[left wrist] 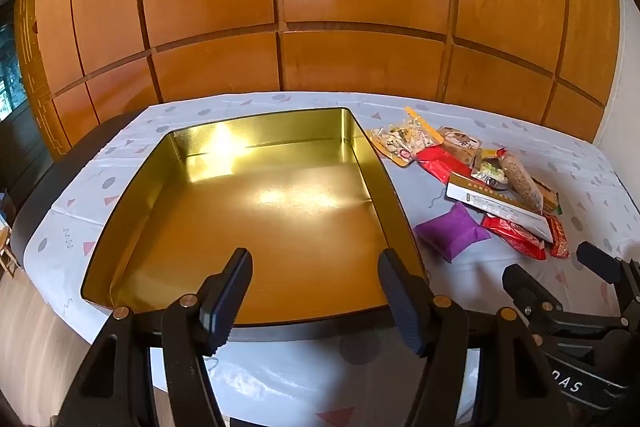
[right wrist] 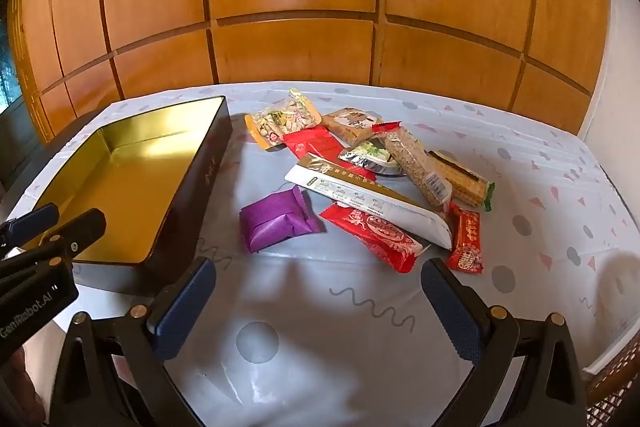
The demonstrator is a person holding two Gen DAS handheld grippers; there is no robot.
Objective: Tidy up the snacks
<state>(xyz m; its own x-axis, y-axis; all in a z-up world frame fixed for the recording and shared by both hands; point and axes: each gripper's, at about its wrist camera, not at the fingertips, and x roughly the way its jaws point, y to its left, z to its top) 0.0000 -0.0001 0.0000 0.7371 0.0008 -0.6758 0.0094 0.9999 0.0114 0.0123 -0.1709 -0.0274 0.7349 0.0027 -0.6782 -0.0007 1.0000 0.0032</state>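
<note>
While the tin (left wrist: 256, 211) is seen from the left wrist, its gold inside is shown bare, so nothing has been packed yet. The left gripper (left wrist: 316, 291) is held over the tin's near rim, its fingers (left wrist: 228, 291) spread wide and nothing gripped between them. The snacks (left wrist: 480, 179) are seen piled on the counter (left wrist: 60, 227) to the right of the tin, with a purple packet (left wrist: 452, 231) nearest to it.

From the right wrist, the right gripper (right wrist: 320, 311) is shown above bare counter, just short of the pile, its fingers (right wrist: 184, 307) fully spread and empty. A purple packet (right wrist: 276, 219), red packets (right wrist: 376, 235), a long white box (right wrist: 368, 203) and cracker packs (right wrist: 460, 179) are left loose beside the tin (right wrist: 120, 179). Every snack is judged still to be moved; the work is at its start.
</note>
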